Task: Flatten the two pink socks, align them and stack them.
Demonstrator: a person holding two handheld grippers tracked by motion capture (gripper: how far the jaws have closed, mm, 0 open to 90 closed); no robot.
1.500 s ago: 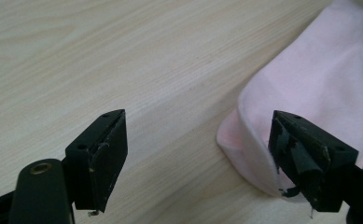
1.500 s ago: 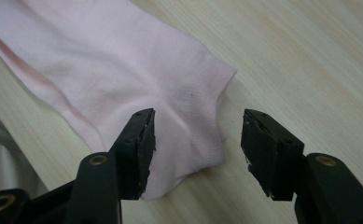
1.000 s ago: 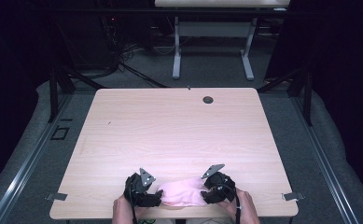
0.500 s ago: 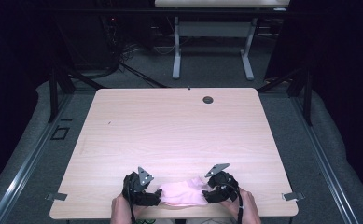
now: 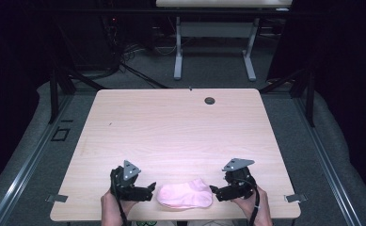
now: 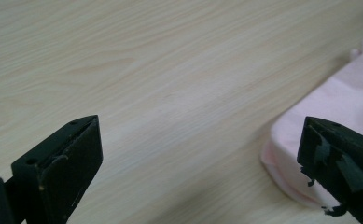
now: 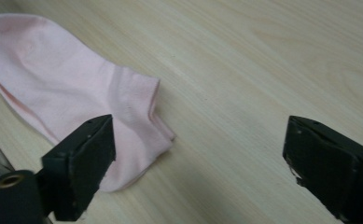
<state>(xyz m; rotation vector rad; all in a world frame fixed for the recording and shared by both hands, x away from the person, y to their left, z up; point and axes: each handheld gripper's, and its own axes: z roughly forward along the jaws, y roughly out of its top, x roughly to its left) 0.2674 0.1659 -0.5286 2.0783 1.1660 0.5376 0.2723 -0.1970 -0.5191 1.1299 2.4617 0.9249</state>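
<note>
There, near the front edge of the worktop [image 5: 180, 127], lay a pink sock [image 5: 185, 194], flat on the pale wood and roughly midway between the two hands. The left tongs [image 5: 148, 192] sat just beside its one end and the right tongs [image 5: 217, 192] just beside the other; from above I could not tell whether either touched the cloth. The left gripper view settled it for that side: the jaws stood wide apart over bare wood, with the sock's folded edge [image 6: 328, 116] lying behind the right-hand jaw, not between the two. The right gripper view showed the same of the other pair, jaws well apart, the sock's cuffed end [image 7: 76, 88] reaching to the left-hand jaw and empty worktop in the gap. That view also showed a doubled layer of fabric at the sock's edge, which the high view was too small to show. Farther back on the worktop sat a small dark round cap [image 5: 210, 100]. No writing or label could be read anywhere.
</note>
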